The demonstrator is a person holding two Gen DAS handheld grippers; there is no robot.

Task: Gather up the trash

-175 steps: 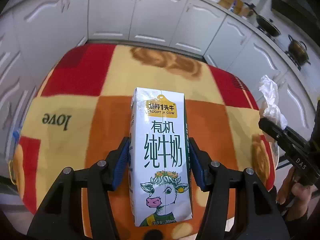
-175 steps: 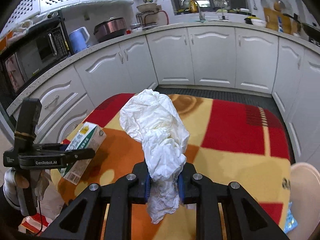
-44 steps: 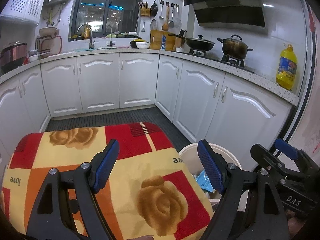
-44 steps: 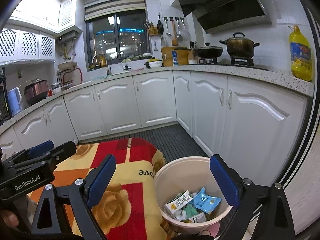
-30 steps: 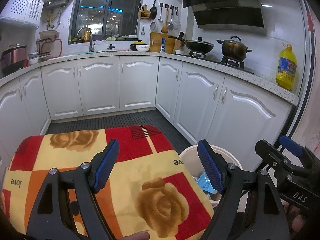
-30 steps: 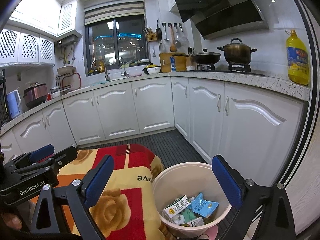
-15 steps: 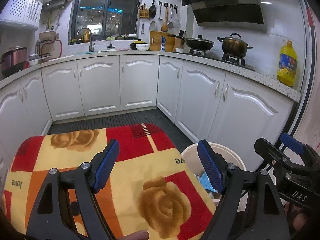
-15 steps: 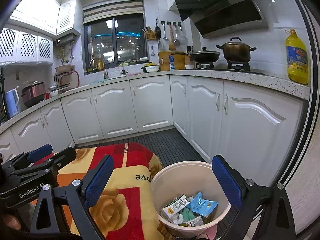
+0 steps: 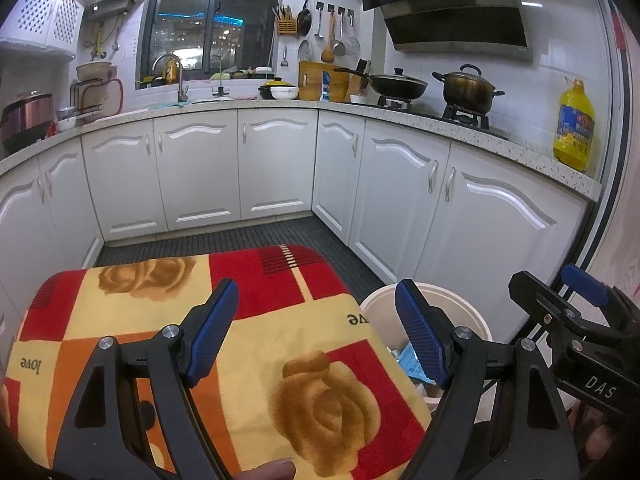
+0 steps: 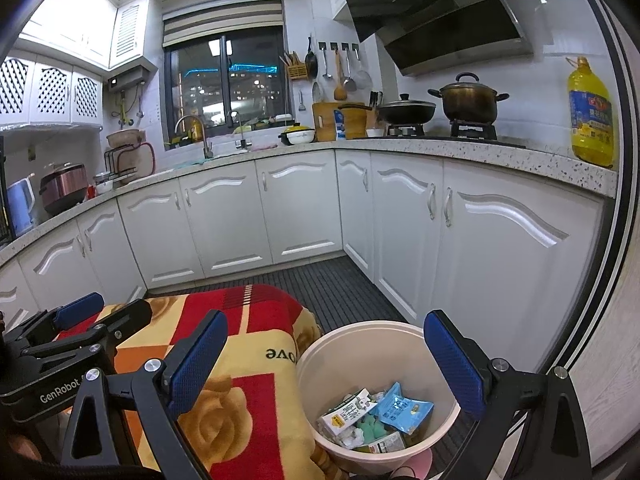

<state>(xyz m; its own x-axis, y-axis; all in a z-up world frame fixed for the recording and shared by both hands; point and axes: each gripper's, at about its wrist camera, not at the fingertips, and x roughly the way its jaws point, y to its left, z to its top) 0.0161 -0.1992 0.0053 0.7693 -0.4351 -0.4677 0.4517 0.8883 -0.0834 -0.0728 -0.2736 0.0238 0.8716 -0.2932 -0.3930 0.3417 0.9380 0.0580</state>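
Left gripper [image 9: 316, 326]: jaws wide, nothing between. Right gripper [image 10: 326, 360]: jaws wide, empty, above bin [image 10: 320, 350].

Cloth [image 9: 256, 332]: no trash visible on shown part.

Carton [image 10: 347, 407], wrappers lie in bin beside cloth.

Judgement: collecting looks done.

Versus earliest frames: carton and tissue gone from jaws; both grippers now face bin.

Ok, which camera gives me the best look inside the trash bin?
The right wrist view: the bin sits open below, milk carton and blue wrapper visible inside. The left wrist view shows only its rim behind a claw finger.
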